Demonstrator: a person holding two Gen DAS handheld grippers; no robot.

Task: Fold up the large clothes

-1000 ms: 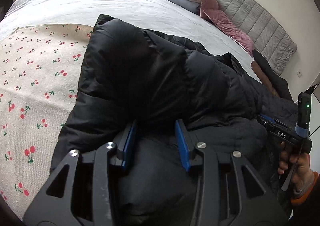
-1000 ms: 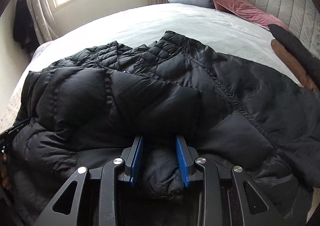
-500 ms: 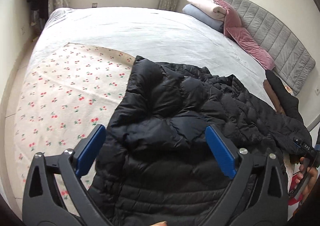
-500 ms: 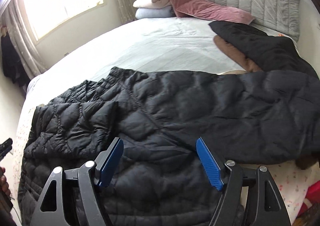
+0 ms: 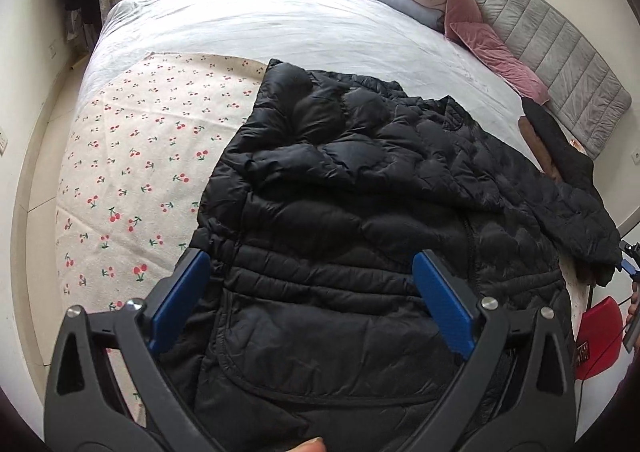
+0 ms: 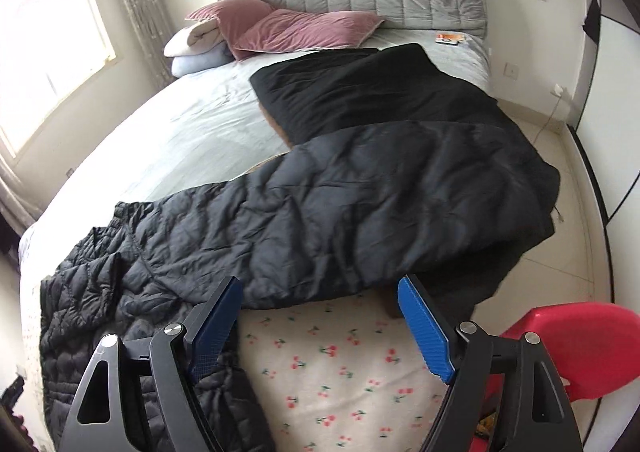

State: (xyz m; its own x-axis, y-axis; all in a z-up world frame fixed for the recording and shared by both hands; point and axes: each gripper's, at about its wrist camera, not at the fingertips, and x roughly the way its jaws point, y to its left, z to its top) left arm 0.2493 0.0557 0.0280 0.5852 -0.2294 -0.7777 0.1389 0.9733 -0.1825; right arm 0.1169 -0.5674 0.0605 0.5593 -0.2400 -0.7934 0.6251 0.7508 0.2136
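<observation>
Black puffer jacket [image 5: 360,220] lies across bed [image 5: 248,24], one sleeve [image 6: 400,204] stretched toward bed edge. Your left gripper [image 5: 312,300] and right gripper [image 6: 320,324] both spread wide, holding nothing. Risk: slick puffy fabric springs open or sleeve slides off edge if you pinch too shallow.

black puffer jacket [image 5: 360,212] | lying rumpled on bed — one sleeve folded over

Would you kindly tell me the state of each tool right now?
Left tool: open, holding nothing, above the black puffer jacket.
Right tool: open, holding nothing.
</observation>
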